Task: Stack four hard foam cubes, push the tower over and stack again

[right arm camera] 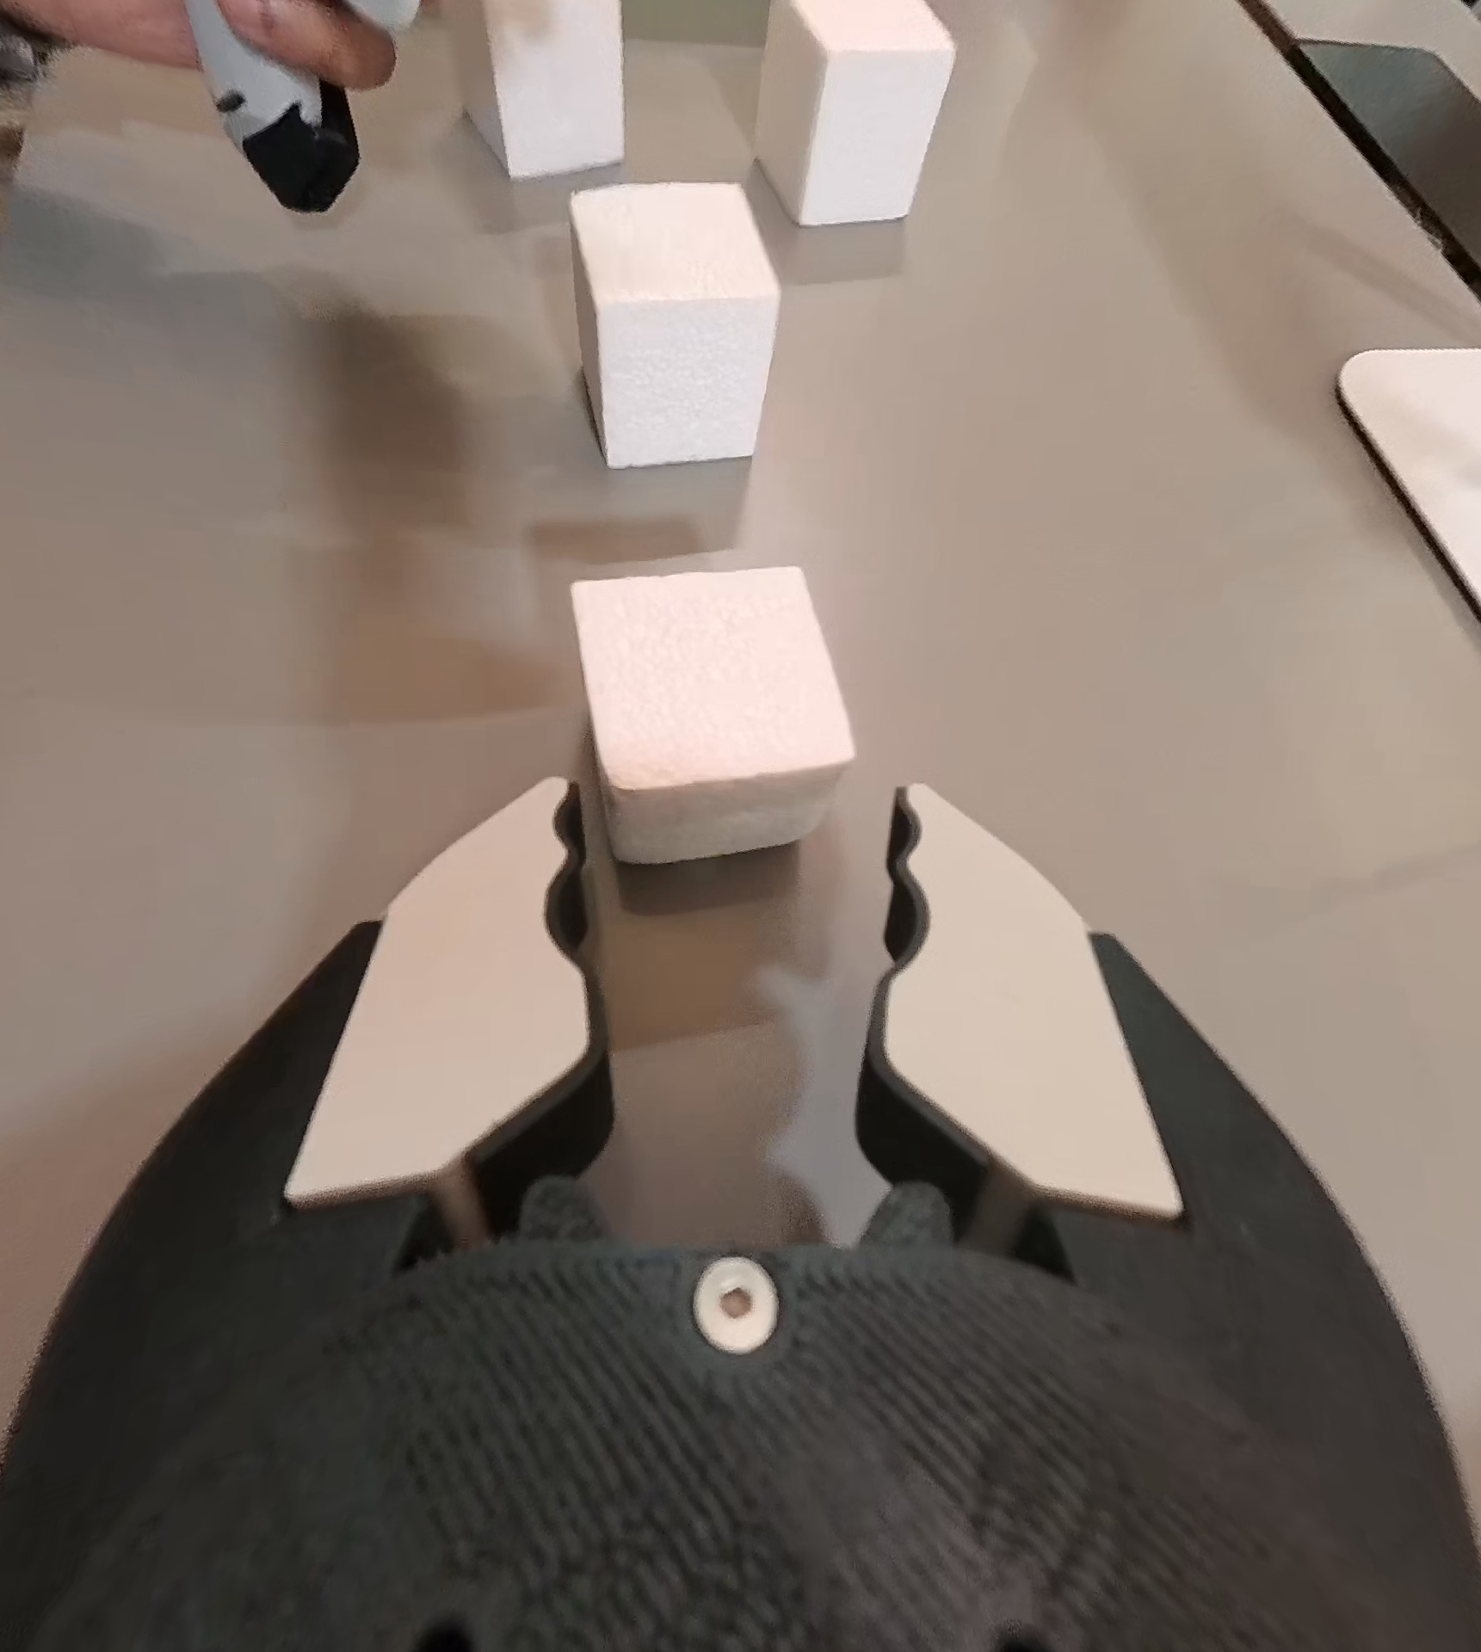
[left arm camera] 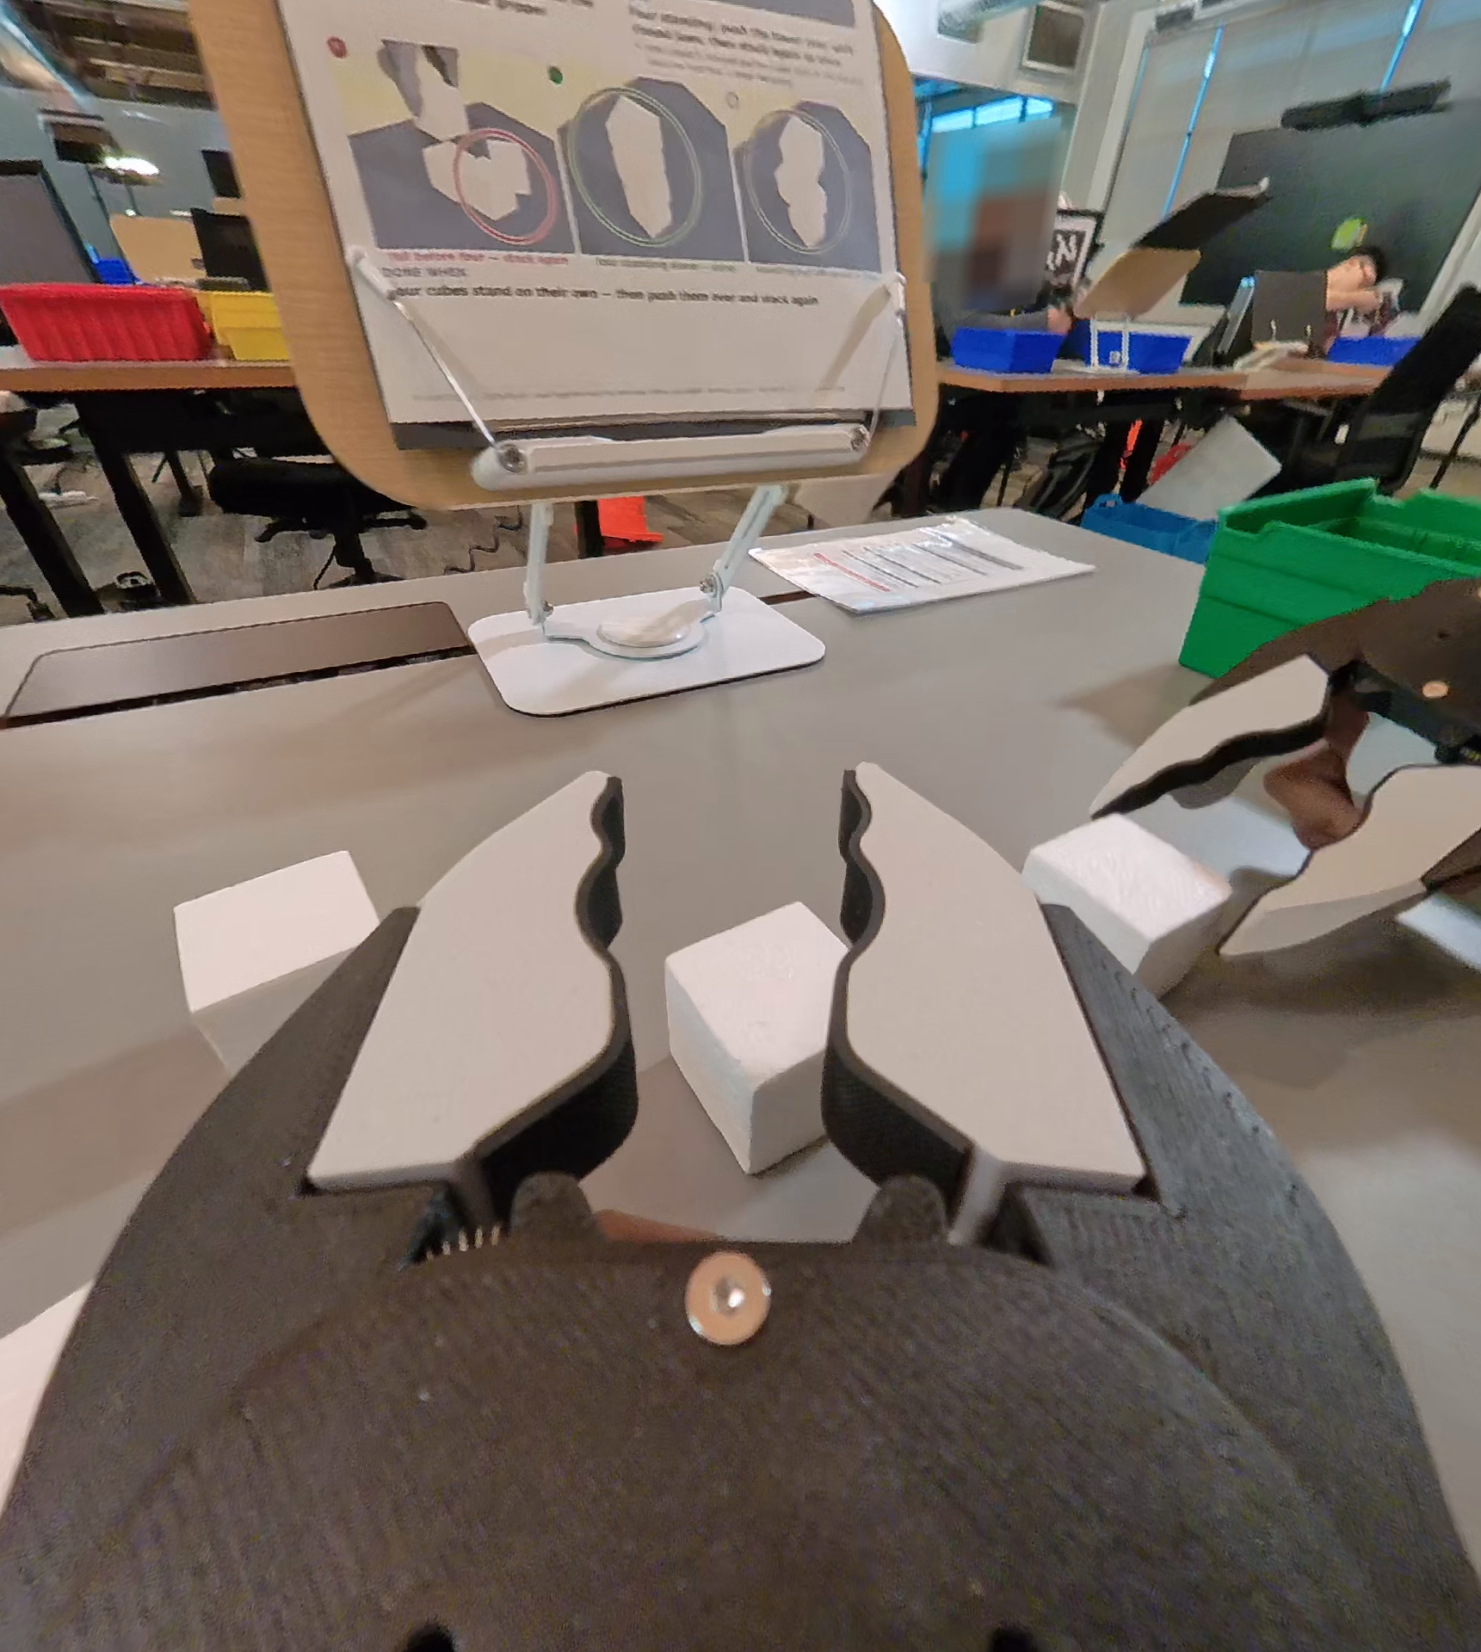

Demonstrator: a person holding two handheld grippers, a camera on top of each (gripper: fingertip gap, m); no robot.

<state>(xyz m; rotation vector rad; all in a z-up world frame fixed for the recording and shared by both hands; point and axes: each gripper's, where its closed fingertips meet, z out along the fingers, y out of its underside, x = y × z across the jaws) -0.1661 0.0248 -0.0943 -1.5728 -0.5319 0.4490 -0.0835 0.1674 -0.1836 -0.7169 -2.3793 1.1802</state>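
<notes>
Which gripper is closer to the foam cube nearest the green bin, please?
Right. The right gripper has its open fingers just short of that cube; the left gripper is farther away, facing a different cube.

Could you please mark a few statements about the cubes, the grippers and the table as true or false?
1. Four white foam cubes stand stacked in a tower. False: in the right wrist view all four sit separately on the table, none stacked.
2. The right gripper is open, with the nearest cube just ahead of its fingertips. True.
3. The left gripper is shut on a cube. False: its jaws are open, and a cube sits on the table between its fingers.
4. A green bin stands at the table's far right in the left wrist view. True.
5. A document stand stands on the table. True.
</notes>
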